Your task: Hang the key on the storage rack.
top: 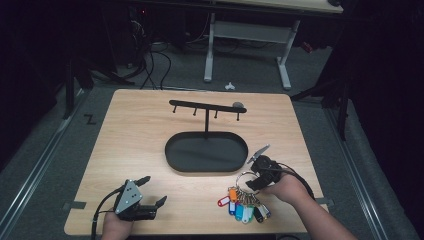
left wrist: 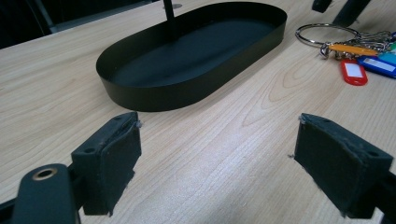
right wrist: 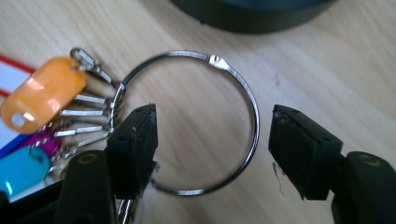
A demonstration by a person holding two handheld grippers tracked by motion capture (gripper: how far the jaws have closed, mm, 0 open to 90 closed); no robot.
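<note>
A metal key ring (top: 244, 176) with several coloured tags (top: 245, 206) lies flat on the wooden table near the front right. My right gripper (top: 248, 179) hovers over it, open. In the right gripper view one pad (right wrist: 135, 140) sits inside the ring (right wrist: 187, 54) and the other (right wrist: 299, 149) outside, with the ring's wire between them and untouched. The orange tag (right wrist: 44, 98) lies to the left. My left gripper (top: 153, 190) rests open near the front left edge, with nothing between its pads (left wrist: 109, 161).
A black oval tray (top: 172, 160) with an upright hook stand (top: 206, 107) sits mid-table, just beyond the ring. In the left gripper view the tray (left wrist: 140, 95) lies ahead and the key ring (left wrist: 322, 29) with its tags (left wrist: 353, 71) at the upper right. Desk legs stand on the floor behind.
</note>
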